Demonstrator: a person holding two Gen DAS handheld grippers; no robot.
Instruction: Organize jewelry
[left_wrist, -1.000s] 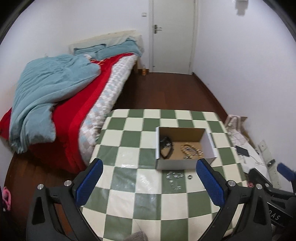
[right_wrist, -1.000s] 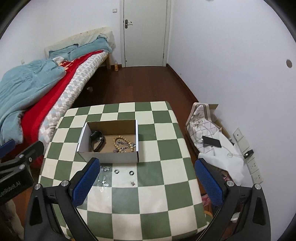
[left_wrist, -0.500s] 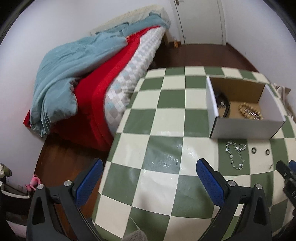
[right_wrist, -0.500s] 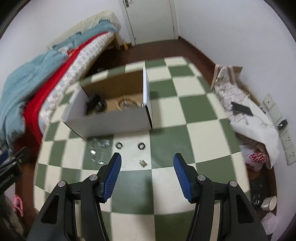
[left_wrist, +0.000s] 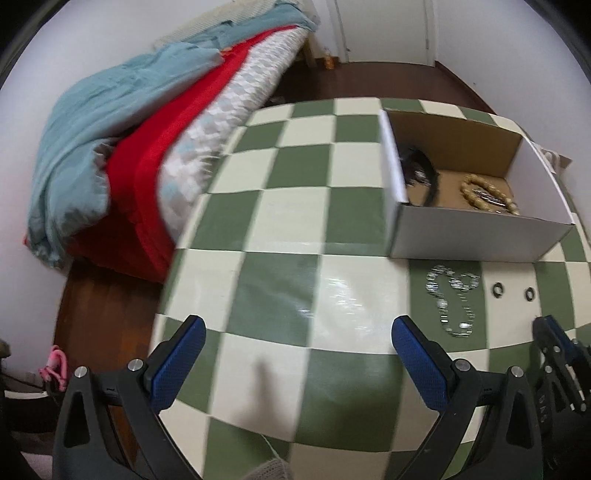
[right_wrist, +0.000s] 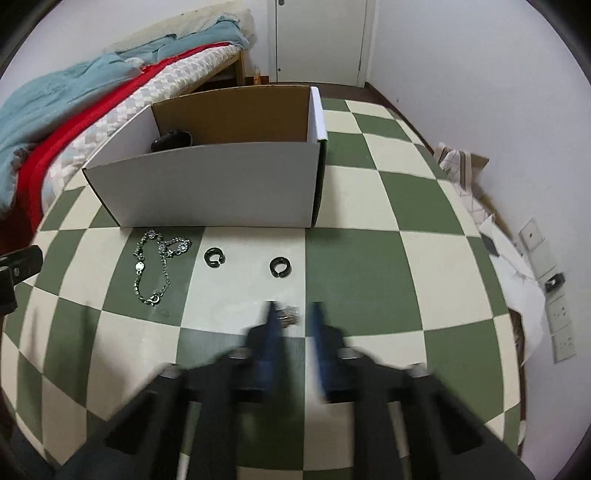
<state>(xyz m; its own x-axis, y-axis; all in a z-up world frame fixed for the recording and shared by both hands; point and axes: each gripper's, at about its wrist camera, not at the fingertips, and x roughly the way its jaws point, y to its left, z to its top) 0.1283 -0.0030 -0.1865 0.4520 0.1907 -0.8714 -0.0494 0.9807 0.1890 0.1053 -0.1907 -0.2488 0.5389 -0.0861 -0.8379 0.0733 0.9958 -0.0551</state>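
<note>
A white cardboard box (right_wrist: 221, 192) stands on the checkered table (right_wrist: 369, 266), holding a black band (left_wrist: 421, 166) and a bead bracelet (left_wrist: 487, 192). In front of it lie a silver chain (right_wrist: 155, 266), two black ear cuffs (right_wrist: 214, 257) (right_wrist: 279, 266) and a small metal piece (right_wrist: 290, 318). My right gripper (right_wrist: 293, 317) is low over the table, blurred, its jaws narrowed around the small piece with a gap still showing. My left gripper (left_wrist: 299, 350) is wide open and empty over the table's left part; the chain (left_wrist: 450, 299) lies to its right.
A bed with red and blue bedding (left_wrist: 110, 155) stands left of the table. Bags and wall sockets (right_wrist: 532, 280) are on the floor at the right. A door (right_wrist: 317, 37) is at the far wall.
My right gripper dropped toward the table and its jaws narrowed around the small metal piece. My left gripper turned left and moved lower, staying open.
</note>
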